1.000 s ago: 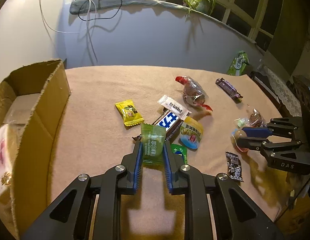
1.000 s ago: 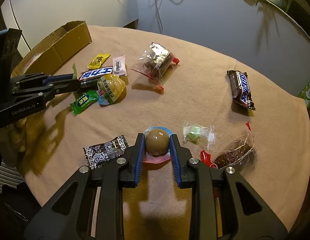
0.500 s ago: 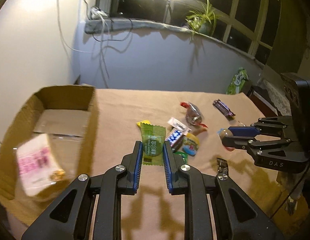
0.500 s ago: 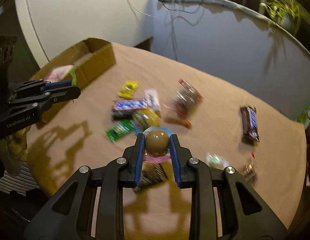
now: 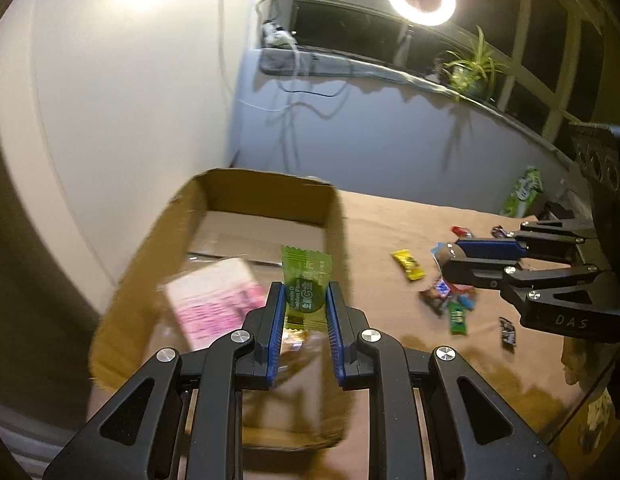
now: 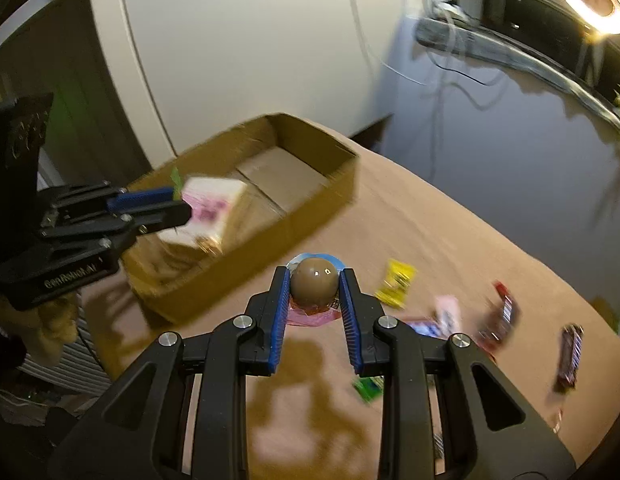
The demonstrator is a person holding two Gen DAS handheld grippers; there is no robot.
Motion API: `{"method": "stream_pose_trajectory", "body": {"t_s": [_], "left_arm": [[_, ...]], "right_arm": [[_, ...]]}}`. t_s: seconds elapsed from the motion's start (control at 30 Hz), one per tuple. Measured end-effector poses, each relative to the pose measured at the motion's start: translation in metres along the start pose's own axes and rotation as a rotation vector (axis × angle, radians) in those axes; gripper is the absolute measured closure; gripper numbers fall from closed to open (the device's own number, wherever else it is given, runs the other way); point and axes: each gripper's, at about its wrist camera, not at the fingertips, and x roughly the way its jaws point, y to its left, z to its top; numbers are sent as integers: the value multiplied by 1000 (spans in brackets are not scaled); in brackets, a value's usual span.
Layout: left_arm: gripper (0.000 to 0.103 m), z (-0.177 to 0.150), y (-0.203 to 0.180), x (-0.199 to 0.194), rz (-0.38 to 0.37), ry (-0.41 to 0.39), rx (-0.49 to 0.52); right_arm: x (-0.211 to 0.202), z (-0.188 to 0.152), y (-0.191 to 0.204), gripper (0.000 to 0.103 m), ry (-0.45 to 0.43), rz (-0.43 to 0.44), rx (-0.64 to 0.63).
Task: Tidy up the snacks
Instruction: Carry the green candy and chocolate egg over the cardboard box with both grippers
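Two snacks are in my grip at once, one per tool, so that a single trip to the cardboard box (image 5: 265,196) stows both. Farthest left sits that box at the desk's (image 6: 450,240) edge, open-topped, with a pink-and-white packet (image 5: 213,300) already lying inside it. My left tool (image 5: 305,300) is pinched tight on a green wrapped candy (image 5: 305,280), gripped by its lower half so the top stands free above the blue pads; it angles downward over the box's near part, so a release here looks likely to land the candy inside. To the right, my right tool (image 6: 314,288) is clamped on a brown round jelly cup (image 6: 313,285), the pads squeezing its dome from either side with the pink foil rim showing beneath. It tilts down too, but over bare desk just short of the box wall, so I judge it needs more travel leftward. Beyond it, the remaining snacks (image 5: 446,292) lie scattered on the brown cloth, waiting.
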Motion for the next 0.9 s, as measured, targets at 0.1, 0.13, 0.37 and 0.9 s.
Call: {"method": "stream_pose_trajectory", "body": {"t_s": [0.1, 0.13, 0.37, 0.9], "left_arm": [[84, -1, 14, -2, 15, 1, -15], [84, -2, 19, -2, 20, 2, -20], [84, -4, 37, 3, 31, 13, -44], [66, -9, 48, -12, 41, -4, -73]], "right_arm": [[10, 14, 15, 77, -1, 23, -22], [15, 20, 21, 77, -1, 35, -29], [45, 41, 48, 77, 24, 77, -65], [52, 50, 66, 63, 19, 87, -73]]}}
